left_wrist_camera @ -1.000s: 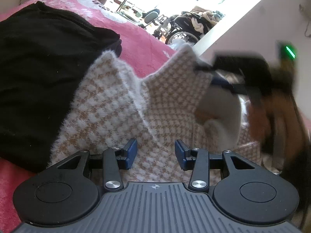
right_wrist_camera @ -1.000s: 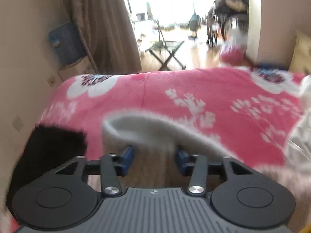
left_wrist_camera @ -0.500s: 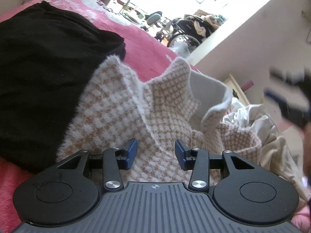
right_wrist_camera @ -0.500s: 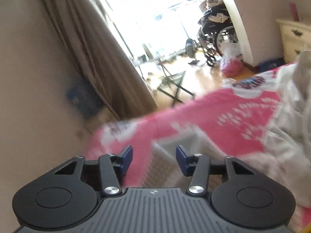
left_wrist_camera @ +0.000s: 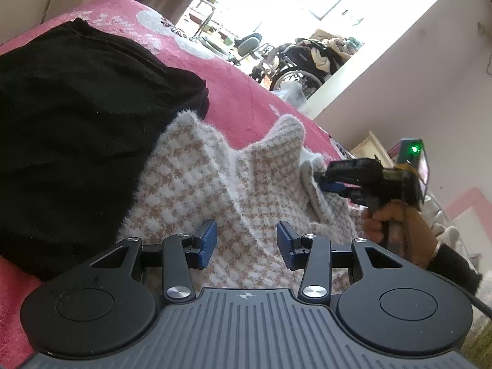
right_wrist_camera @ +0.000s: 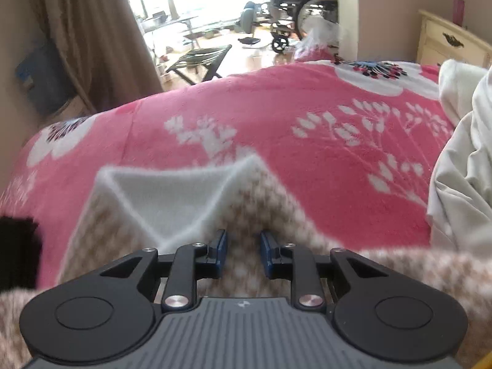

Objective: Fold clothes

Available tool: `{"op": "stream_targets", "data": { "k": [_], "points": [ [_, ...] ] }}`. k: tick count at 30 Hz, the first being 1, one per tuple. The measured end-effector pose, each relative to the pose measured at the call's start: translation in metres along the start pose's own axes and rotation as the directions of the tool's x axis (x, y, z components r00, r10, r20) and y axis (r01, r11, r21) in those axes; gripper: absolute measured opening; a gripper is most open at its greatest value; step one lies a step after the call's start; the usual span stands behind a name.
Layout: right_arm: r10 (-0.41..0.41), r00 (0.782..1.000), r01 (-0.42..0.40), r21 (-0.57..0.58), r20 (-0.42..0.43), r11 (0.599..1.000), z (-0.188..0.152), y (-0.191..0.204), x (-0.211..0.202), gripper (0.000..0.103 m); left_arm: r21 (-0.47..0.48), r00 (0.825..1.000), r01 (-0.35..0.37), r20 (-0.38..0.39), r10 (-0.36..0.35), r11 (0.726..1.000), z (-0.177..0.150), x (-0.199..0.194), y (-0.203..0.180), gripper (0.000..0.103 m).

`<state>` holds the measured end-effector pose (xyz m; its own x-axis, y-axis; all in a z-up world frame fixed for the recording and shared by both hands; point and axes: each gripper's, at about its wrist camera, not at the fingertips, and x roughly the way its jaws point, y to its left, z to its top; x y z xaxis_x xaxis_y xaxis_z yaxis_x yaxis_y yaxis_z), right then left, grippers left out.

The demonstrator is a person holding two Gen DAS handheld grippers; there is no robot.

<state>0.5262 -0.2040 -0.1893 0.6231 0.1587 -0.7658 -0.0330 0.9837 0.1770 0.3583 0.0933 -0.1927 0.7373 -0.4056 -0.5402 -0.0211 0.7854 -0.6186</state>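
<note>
Right wrist view, pink floral blanket [right_wrist_camera: 276,141], curtain [right_wrist_camera: 101,30], wheelchair [right_wrist_camera: 301,9], both hand-held grippers parted, empty

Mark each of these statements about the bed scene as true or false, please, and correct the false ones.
1. The left gripper is open above the checked knit garment. True.
2. The black garment lies on top of the checked knit garment. False: it lies beside it on the pink blanket; at most their edges meet.
3. The right gripper is at an edge of the checked knit garment. True.
4. The blanket is plain blue. False: it is pink with white flower and leaf prints.
5. A wheelchair stands in the bright room beyond the bed. True.
6. A white cloth lies folded under the black garment. False: it is bunched at the other side.
</note>
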Motion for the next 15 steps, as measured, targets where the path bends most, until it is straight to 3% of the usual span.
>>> {"op": "stream_targets", "data": {
  "k": [2, 5, 7, 9, 10, 12, 15],
  "points": [
    [-0.006, 1.0, 0.006, 0.019, 0.022, 1.0, 0.009, 0.002, -0.007, 0.026, -0.006, 1.0, 0.001, 0.004, -0.001, 1.0, 0.001, -0.001, 0.001, 0.043],
    [0.114, 0.988, -0.118, 0.035, 0.102, 0.992, 0.012, 0.008, -0.049, 0.028, -0.014, 1.0, 0.003, 0.01, -0.002, 1.0, 0.003, -0.002, 0.003, 0.043],
    [0.254, 0.966, -0.253, -0.026, 0.048, 0.967, 0.01, 0.019, -0.06, 0.03, -0.02, 1.0, 0.004, 0.015, -0.003, 1.0, 0.004, -0.002, 0.004, 0.043],
    [0.389, 0.919, -0.393, -0.087, -0.063, 0.915, 0.004, 0.035, -0.06, 0.031, -0.025, 1.0, 0.006, 0.014, -0.006, 1.0, 0.005, -0.003, 0.005, 0.043],
    [0.4, 0.911, -0.41, -0.136, -0.098, 0.902, 0.001, 0.046, -0.054, 0.031, -0.027, 1.0, 0.008, 0.011, -0.007, 1.0, 0.005, -0.003, 0.006, 0.043],
    [0.327, 0.938, -0.344, -0.177, -0.117, 0.922, 0.0, 0.064, -0.027, 0.031, -0.032, 1.0, 0.011, 0.006, -0.011, 0.999, 0.006, -0.003, 0.007, 0.043],
    [0.23, 0.963, -0.244, -0.092, -0.141, 0.965, 0.002, 0.067, 0.024, 0.03, -0.006, 1.0, 0.005, 0.012, -0.005, 1.0, 0.004, -0.002, 0.005, 0.043]
  ]
}}
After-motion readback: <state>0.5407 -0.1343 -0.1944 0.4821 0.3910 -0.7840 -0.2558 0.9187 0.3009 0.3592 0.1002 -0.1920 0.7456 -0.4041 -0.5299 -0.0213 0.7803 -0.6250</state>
